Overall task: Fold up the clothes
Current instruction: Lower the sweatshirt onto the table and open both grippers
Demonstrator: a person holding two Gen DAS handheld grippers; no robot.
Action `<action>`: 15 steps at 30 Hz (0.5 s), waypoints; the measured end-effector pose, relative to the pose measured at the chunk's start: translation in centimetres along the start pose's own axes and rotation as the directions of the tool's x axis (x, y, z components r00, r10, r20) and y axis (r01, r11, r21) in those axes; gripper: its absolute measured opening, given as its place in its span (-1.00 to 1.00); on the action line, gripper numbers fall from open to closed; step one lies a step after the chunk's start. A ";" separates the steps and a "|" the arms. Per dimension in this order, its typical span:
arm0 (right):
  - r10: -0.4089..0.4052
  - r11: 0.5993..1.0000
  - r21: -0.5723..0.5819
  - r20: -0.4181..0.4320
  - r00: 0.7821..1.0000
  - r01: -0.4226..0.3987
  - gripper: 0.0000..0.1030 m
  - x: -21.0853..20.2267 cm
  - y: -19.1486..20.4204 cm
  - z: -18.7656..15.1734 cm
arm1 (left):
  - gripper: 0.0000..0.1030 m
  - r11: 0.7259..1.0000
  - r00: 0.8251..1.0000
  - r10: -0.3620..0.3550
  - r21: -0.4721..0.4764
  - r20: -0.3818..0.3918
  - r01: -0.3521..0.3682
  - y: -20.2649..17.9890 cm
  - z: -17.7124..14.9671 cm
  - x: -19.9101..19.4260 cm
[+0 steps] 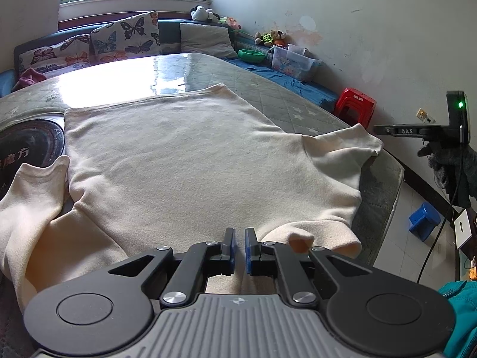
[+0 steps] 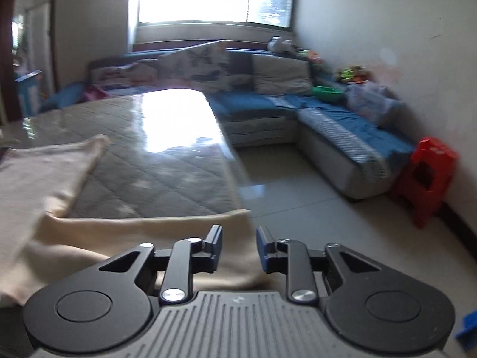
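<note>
1. Cream shirt (image 1: 184,155) lies spread flat on the table (image 1: 298,110), hem toward the window. Left sleeve (image 1: 32,197) is rumpled and spills over the table's near-left edge; right sleeve (image 1: 342,149) reaches toward the right edge.
2. Risk, left side: the bunched left sleeve could drag or slide further off if the body is pulled, leaving a crooked fold.
3. Risk, near edge: collar area is puckered under the left gripper (image 1: 240,250); a pinch there may catch one layer only.
4. Left gripper: jaws nearly shut, a thin gap between the blue pads. Cloth sits beneath them; whether any is pinched, cannot tell.
5. Right gripper (image 2: 238,247): jaws parted wider, nothing between them, hovering over the shirt's right sleeve at the table edge. View is blurred.
</note>
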State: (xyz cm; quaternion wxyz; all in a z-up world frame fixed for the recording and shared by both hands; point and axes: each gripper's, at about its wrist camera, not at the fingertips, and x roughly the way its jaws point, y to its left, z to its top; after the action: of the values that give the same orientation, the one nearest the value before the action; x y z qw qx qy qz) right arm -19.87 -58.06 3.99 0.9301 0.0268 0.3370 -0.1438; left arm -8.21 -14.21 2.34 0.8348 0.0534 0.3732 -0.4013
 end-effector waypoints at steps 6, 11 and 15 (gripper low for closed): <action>0.050 0.999 -0.001 -0.043 0.998 -0.050 -0.34 3.5 1.1 0.8 | -0.85 1.000 1.000 0.002 -0.008 0.003 -0.002 0.1 -0.1 -0.2; 0.039 0.999 0.027 -0.030 0.999 -0.038 -0.33 5.2 0.2 1.6 | -0.85 1.000 1.000 -0.003 -0.016 0.008 0.003 0.2 -0.2 -0.2; 0.052 0.999 0.011 -0.010 0.999 -0.052 -0.18 4.2 0.9 1.4 | -0.84 1.000 1.000 -0.004 -0.031 0.011 0.004 0.3 -0.2 -0.3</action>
State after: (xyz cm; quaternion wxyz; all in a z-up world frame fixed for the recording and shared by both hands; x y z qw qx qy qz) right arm -15.64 -58.48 2.38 0.9316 0.0414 0.3400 -0.1212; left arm -8.20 -13.73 2.32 0.8368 0.0372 0.3749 -0.3973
